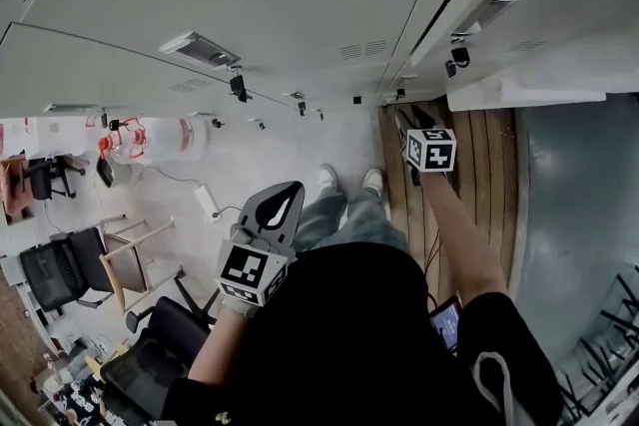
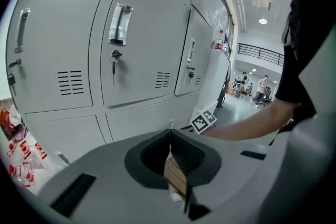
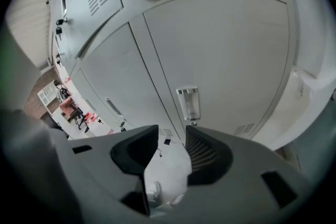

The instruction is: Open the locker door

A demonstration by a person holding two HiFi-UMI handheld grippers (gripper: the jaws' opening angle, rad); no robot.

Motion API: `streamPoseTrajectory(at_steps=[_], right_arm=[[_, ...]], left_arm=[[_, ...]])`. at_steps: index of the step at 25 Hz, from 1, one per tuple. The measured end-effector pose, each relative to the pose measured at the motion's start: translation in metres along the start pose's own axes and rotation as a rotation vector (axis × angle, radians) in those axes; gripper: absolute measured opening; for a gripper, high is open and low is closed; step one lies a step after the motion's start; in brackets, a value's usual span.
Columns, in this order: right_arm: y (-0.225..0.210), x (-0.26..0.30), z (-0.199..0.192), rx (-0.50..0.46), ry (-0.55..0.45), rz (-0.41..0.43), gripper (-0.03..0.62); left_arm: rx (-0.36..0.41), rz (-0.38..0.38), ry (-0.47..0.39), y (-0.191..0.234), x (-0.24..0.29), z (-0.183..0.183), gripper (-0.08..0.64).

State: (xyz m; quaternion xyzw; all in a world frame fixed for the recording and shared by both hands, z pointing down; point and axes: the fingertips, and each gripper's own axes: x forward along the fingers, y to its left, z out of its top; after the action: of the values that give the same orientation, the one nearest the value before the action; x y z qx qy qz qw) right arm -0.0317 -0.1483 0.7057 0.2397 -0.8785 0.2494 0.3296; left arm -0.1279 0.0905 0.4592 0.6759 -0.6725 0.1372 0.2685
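Note:
Grey lockers fill the wall ahead. In the right gripper view a door with a small metal handle lies just past my right gripper. That gripper is open, with nothing between its fingers and a gap to the handle. In the head view my right gripper reaches forward to the locker base. My left gripper hangs back beside my legs, shut and empty. The left gripper faces other lockers with a handle and a key.
Black office chairs and a wooden chair stand at the left, with red-and-white bags against the lockers. Wooden slats and a grey panel lie on the right. People stand far down the hall.

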Motion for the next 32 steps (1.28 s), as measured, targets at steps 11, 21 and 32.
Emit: streamPoseTrajectory(at_steps=[11, 21, 32], right_arm=[[-0.042, 0.079, -0.026, 0.014, 0.112, -0.138, 0.161], [-0.061, 0.112, -0.036, 0.008, 0.19, -0.192, 0.161], [-0.065, 0.115, -0.039, 0.049, 0.191, -0.206, 0.101]], left_arm=[[-0.076, 0.119, 0.053, 0.019, -0.019, -0.033, 0.023], [-0.136, 0.179, 0.093, 0.029, -0.028, -0.053, 0.023], [-0.131, 0.179, 0.089, 0.031, -0.023, -0.049, 0.023]])
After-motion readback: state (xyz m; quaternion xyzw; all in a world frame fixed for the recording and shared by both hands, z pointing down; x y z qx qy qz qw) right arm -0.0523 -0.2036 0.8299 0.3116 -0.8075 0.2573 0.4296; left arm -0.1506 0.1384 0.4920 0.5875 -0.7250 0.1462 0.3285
